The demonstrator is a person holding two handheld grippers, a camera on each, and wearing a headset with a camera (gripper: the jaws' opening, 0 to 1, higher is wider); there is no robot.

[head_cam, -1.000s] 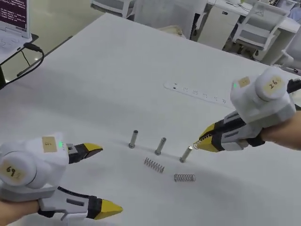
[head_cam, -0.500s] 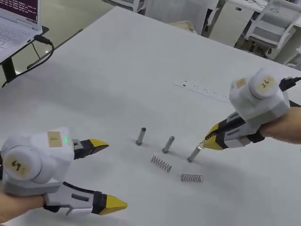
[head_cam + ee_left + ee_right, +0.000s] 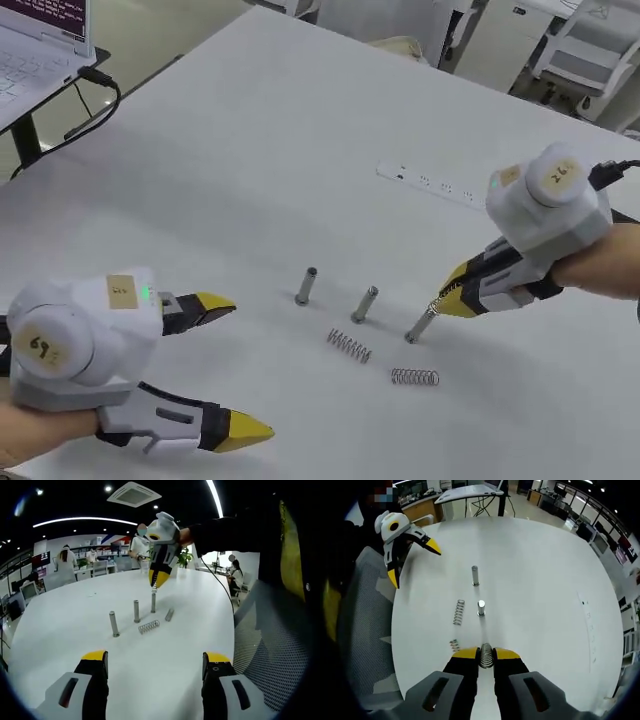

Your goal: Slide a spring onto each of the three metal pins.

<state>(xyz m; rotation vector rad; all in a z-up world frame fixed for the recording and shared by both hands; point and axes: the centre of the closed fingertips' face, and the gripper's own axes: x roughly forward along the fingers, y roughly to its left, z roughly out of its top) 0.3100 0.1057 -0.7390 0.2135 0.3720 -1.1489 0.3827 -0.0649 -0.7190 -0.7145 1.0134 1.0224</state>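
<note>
The right gripper view is giving the closest look. A coiled spring (image 3: 486,656) is sitting pinched between the yellow tips of the right hand-held gripper (image 3: 486,654), whose jaws are drawn in tight on it. The spring is showing end-on there as fine, shiny wire rings. Beyond it the middle pin (image 3: 481,607) and the far pin (image 3: 475,575) are standing upright, their flat round tops catching the light.

The left gripper view is giving the side-on picture. The spring is hanging from those tips straight above the third pin (image 3: 153,602), with its lower end at the pin's top. Whether it is already over the tip I cannot tell.

The head view is laying out the whole row: three short, smooth grey metal cylinders standing on the matte white tabletop (image 3: 250,150). The first loose spring (image 3: 349,346) and the second loose spring (image 3: 414,377) are lying flat just in front of them.

The left hand-held gripper (image 3: 240,368) is hovering well apart to the left, its jaws spread wide and holding nothing. A flat white power strip (image 3: 430,185) is lying farther back.
</note>
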